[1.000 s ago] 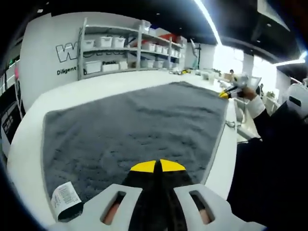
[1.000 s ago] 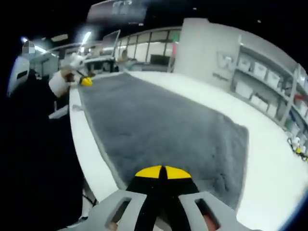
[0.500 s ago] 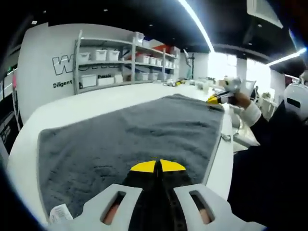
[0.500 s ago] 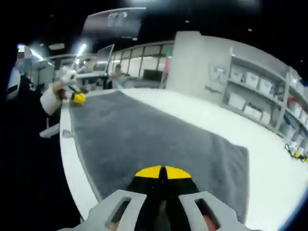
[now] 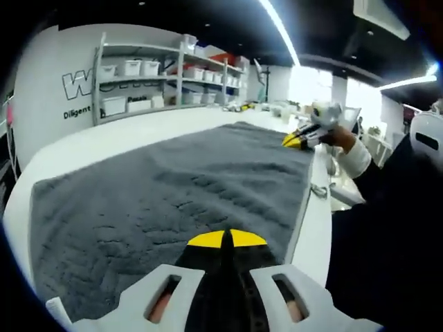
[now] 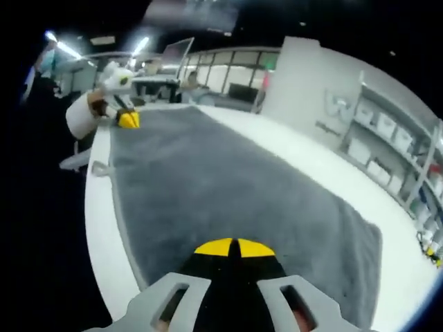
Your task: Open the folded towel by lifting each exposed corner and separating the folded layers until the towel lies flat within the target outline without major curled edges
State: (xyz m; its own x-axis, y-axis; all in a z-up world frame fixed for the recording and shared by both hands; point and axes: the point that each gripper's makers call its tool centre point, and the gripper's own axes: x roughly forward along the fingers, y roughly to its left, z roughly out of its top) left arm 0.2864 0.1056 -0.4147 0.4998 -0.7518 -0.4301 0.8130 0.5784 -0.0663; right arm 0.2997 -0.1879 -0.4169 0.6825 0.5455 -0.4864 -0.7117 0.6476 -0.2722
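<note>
A grey towel [image 5: 187, 180] lies spread open on a white table [image 5: 104, 138], with ripples across its near half. My left gripper [image 5: 227, 239] is shut, its yellow tips pressed together on the towel's near edge. The right gripper [image 5: 294, 140] shows at the towel's far right corner, its tips closed on that corner. In the right gripper view the same towel [image 6: 228, 187] runs away from my shut right gripper [image 6: 235, 247], and the left gripper [image 6: 128, 120] sits at the far corner, held by a hand with a white cuff.
Shelves with white bins [image 5: 159, 76] stand behind the table against a lettered wall, seen again as shelves [image 6: 387, 138]. A person's dark sleeve [image 5: 387, 228] lines the table's near side. A small loop [image 6: 100, 168] hangs off the towel's edge onto the bare table strip [image 6: 100, 207].
Both views have shifted as the hands moved. In the left gripper view the towel's white label has slid out at the lower left and ripples now show. Both grippers stay shut.
</note>
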